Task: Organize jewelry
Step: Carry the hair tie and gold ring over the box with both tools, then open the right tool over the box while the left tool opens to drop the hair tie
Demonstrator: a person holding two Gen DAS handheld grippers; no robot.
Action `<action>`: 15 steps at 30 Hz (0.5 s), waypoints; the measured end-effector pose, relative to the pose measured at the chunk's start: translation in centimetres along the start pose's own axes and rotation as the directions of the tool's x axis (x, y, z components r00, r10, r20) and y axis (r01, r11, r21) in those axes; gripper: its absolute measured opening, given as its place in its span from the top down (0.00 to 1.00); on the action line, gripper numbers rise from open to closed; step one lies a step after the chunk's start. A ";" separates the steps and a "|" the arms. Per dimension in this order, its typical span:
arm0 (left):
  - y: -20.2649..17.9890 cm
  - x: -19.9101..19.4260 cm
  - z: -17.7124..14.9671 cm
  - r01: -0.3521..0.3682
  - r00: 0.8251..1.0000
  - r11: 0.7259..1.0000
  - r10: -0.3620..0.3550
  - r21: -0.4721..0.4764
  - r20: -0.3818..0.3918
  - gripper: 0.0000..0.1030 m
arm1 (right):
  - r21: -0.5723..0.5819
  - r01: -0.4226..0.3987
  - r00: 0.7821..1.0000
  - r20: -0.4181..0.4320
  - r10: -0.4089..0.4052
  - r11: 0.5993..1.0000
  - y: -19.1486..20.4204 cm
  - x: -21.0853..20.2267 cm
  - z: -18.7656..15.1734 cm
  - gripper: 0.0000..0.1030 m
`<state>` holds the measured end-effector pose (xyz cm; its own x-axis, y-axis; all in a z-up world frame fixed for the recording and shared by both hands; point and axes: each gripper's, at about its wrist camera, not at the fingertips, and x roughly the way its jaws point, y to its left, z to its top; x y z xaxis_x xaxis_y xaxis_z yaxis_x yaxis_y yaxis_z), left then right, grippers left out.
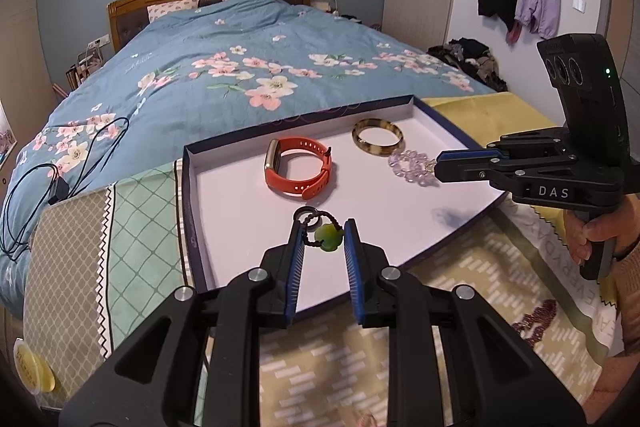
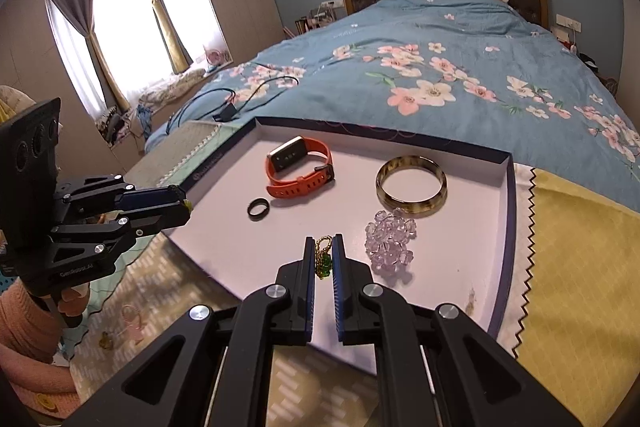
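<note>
1. A shallow tray [image 2: 505, 163] with a white floor and dark blue rim lies at the foot of the bed [image 2: 440, 39], on patterned cloths.
2. Inside it sit an orange watch [image 2: 298, 167], a mottled amber bangle [image 2: 411, 185], a clear lilac bead bracelet [image 2: 390, 243] and a plain black ring [image 2: 256, 207].
3. The left tongs [image 1: 323, 237] hover over the tray's near edge, clamped on a green pendant [image 1: 329, 238] strung on a dark beaded cord.
4. The right tongs [image 2: 323, 255] are nearly together, pinching a gold chain with a green stone [image 2: 323, 261], just beside the lilac beads.
5. From the left camera, the right tongs cover part of the bead bracelet, and the black ring is half hidden behind the cord.
6. Small objects on the cloth below the left tongs are too blurred to name.
</note>
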<state>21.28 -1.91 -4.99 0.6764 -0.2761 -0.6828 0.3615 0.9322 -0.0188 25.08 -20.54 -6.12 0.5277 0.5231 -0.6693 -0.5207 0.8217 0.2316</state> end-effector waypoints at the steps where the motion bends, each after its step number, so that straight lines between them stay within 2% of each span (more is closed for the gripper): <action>1: 0.1 0.4 0.0 0.000 1.000 1.000 0.000 -0.001 -0.006 0.80 | -0.002 0.003 1.000 -0.004 -0.003 1.000 -0.1 0.2 0.1 0.94; 15: 0.8 4.2 0.2 -0.007 0.997 1.000 0.005 -0.023 -0.083 0.80 | -0.020 0.025 0.998 -0.061 -0.026 0.999 -0.5 2.6 0.1 0.94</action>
<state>24.50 -2.41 -7.76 0.6227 -0.2514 -0.7410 0.3424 0.9391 -0.0309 26.75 -19.60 -7.88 0.4995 0.4867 -0.7167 -0.5210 0.8297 0.2004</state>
